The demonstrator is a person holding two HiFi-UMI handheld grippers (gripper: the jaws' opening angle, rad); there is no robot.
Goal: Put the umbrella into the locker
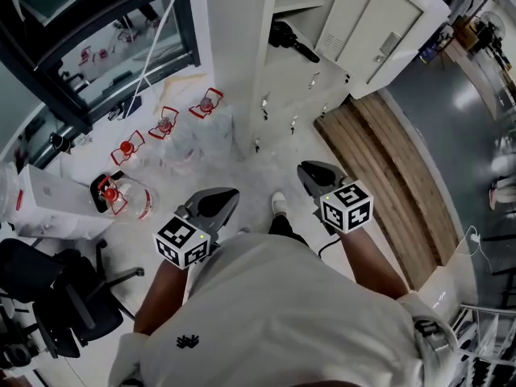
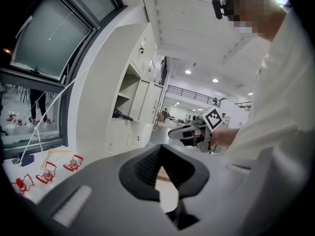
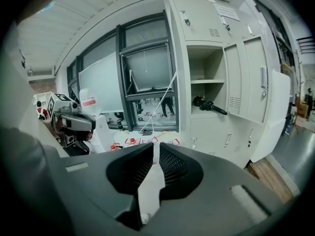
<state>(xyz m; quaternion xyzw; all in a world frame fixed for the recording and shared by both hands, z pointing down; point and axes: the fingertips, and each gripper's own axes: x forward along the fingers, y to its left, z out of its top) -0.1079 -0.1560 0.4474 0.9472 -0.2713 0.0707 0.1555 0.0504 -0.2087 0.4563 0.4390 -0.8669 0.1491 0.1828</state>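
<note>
Umbrella (image 3: 209,104) lies inside the locker (image 3: 202,21); left gripper (image 2: 158,151) and right gripper (image 3: 154,146), jaws together and empty, should push the door (image 3: 275,112) squarely.

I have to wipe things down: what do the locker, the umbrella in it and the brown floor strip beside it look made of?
The locker looks like painted sheet metal: smooth off-white panels, vent slots. The umbrella is black, matte, likely fabric; too small to tell. The floor strip looks like wood or laminate: brown plank lines.
</note>
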